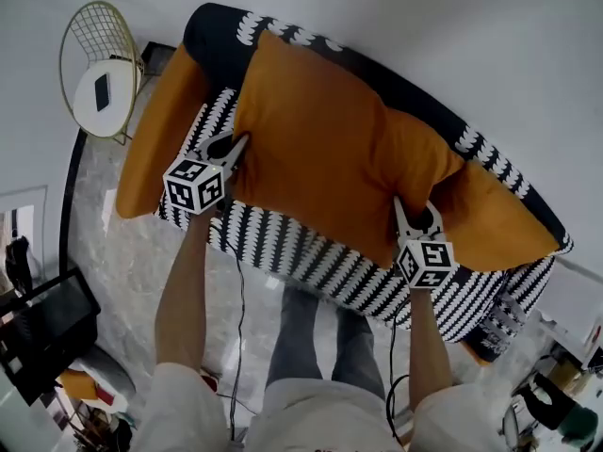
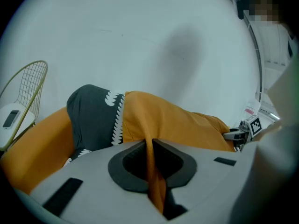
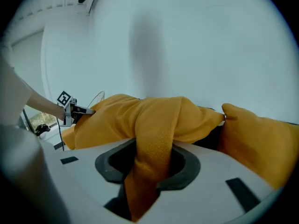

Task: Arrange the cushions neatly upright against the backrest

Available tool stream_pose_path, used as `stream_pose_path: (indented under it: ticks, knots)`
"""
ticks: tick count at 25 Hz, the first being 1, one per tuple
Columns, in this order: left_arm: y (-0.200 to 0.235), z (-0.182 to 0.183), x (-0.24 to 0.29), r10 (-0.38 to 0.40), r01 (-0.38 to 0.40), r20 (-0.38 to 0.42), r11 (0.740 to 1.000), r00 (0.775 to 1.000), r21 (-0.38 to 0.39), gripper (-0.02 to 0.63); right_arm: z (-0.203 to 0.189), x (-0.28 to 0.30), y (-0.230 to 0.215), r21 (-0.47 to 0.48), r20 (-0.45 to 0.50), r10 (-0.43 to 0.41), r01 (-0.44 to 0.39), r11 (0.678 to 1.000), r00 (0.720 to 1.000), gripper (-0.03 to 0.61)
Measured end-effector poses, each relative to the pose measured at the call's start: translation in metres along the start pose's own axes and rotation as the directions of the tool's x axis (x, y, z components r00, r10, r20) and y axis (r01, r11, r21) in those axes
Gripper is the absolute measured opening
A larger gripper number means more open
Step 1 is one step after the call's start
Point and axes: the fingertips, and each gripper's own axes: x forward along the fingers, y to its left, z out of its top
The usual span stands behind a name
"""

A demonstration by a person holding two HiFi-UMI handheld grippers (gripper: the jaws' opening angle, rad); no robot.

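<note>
The large orange fabric cushion [image 1: 320, 139] lies lengthwise along the black-and-white patterned sofa [image 1: 311, 257]. Its long axis runs from the left hand-held gripper [image 1: 229, 149] across to the right hand-held gripper [image 1: 415, 217], and its broad face is tilted up. Its far edge reaches the dark backrest [image 1: 221, 36] beyond both tools. The left hand-held gripper is nearly closed, pinching a thin fold at the cushion's near left corner. The right one, slightly wider, clamps a thicker bunch of the fabric at the near right corner. A second orange cushion [image 1: 155, 139] lies outside the left hand-held gripper, and a third [image 1: 499, 219] outside the right.
</note>
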Motion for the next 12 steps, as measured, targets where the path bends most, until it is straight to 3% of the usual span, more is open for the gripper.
stream_pose_path:
  ticks: [6, 12]
  knots:
    - [-0.006, 0.011, -0.016, 0.008, -0.003, 0.104, 0.999, 0.994, -0.046, 0.046, 0.022, -0.020, 0.010, -0.068, 0.072, -0.029, 0.034, 0.997, 0.997, 0.153]
    - [-0.001, 0.016, 0.010, 0.010, -0.006, 0.108, 0.999, 0.994, -0.035, 0.048, 0.018, -0.006, -0.008, -0.055, 0.082, -0.061, 0.065, 0.996, 0.995, 0.161]
